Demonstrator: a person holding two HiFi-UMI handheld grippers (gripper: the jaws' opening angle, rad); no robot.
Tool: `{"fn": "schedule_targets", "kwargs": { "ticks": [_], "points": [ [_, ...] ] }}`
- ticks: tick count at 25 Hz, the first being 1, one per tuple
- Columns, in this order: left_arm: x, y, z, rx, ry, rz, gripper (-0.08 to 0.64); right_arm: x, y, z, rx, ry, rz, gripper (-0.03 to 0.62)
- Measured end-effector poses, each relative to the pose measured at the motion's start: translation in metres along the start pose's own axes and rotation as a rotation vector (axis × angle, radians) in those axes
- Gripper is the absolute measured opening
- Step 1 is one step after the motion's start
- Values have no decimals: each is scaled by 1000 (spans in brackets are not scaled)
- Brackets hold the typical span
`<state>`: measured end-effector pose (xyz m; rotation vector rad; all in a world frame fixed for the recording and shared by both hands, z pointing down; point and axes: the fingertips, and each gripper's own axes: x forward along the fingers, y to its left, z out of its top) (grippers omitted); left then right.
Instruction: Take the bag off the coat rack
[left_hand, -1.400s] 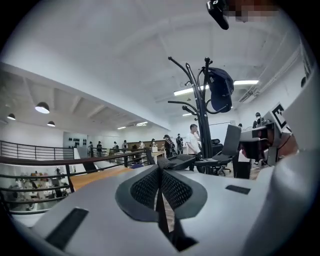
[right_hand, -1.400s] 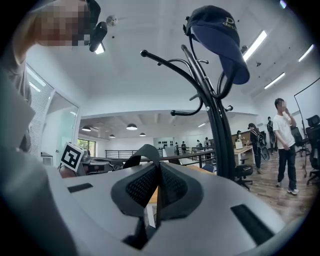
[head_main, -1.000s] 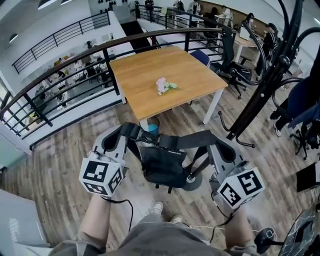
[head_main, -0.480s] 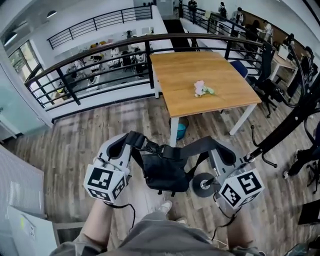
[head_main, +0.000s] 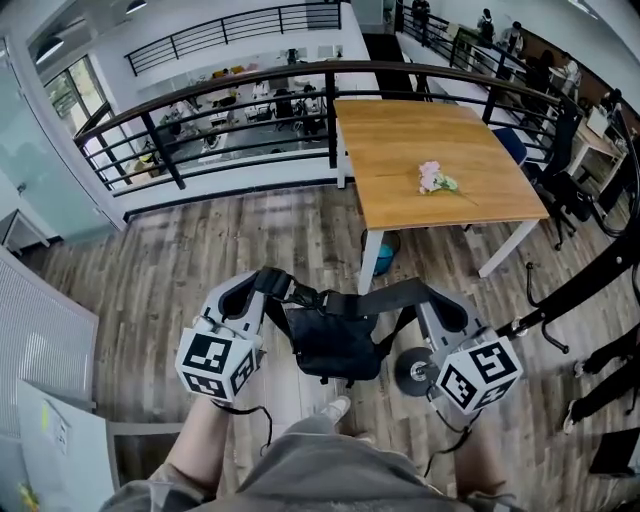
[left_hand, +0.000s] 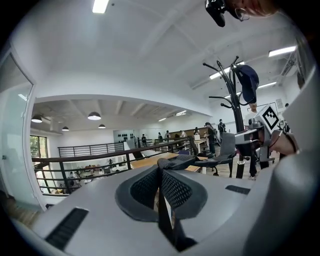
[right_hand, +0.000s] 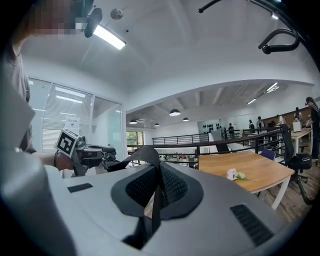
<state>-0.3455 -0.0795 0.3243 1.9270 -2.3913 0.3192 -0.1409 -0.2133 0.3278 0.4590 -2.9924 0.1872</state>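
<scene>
Left gripper (head_main: 272, 282) and right gripper (head_main: 432, 298) clamp the black fabric bag's (head_main: 330, 345) webbing strap (head_main: 375, 295); seemingly freed, it now needs setting down.

No words or numbers can be read anywhere. The cube (head_main: 218, 360) on the left tool (head_main: 268, 284) and the cube (head_main: 480, 375) on the right tool (head_main: 432, 298) carry only black-and-white square code patterns. A white sheet (right_hand: 72, 122) on the glass wall (right_hand: 107, 131) bears print too small to read.

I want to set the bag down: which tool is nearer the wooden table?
The right tool, shut on the bag strap; the wooden table stands ahead on its side, farther from the left tool.
</scene>
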Motion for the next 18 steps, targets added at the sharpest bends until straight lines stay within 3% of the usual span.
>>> {"fn": "schedule_targets", "kwargs": {
  "ticks": [18],
  "points": [
    [12, 2, -1, -9, 20, -10, 15, 1, -9, 4, -1, 3, -16, 31]
  ]
}}
